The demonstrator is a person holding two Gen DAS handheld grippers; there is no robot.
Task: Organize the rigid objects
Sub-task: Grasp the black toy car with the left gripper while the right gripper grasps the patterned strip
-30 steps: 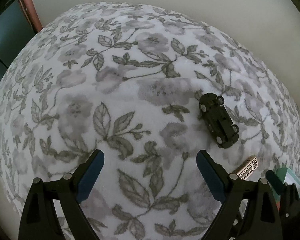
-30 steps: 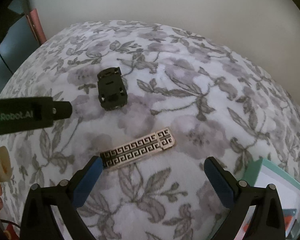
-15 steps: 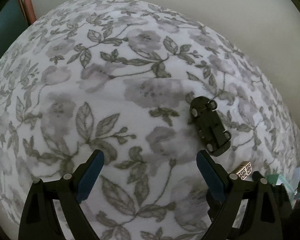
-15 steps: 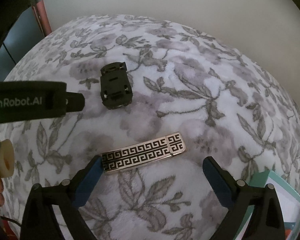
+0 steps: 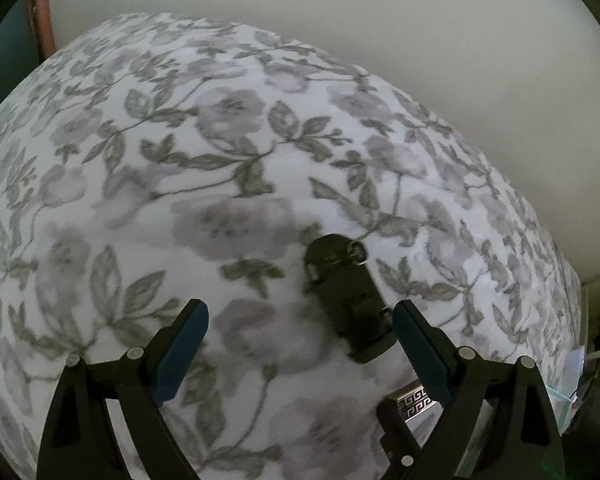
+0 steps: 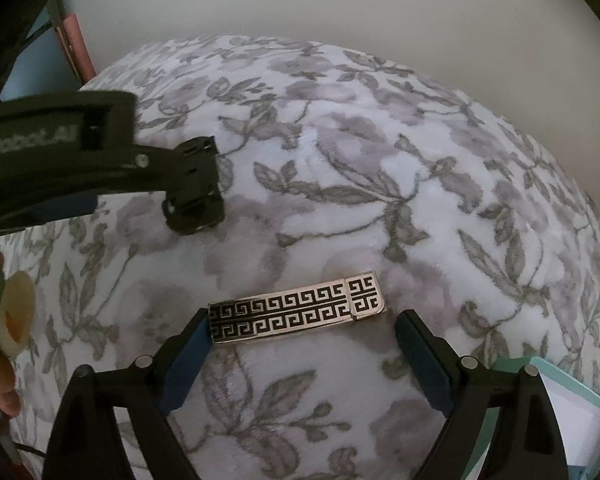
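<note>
Jaws of the right gripper (image 6: 300, 354) have been closing around the patterned metal bar (image 6: 296, 307), seemingly untouched, lying on the bed (image 6: 420, 184). The left gripper (image 5: 300, 344) hangs wide beside the toy car (image 5: 348, 296); soft bedding may let either slip.

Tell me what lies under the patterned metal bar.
The patterned metal bar lies flat on the floral blanket, which shows all around it. What is beneath the blanket is covered. The right claw straddles the bar, jaws just closing, not yet pressing.
</note>
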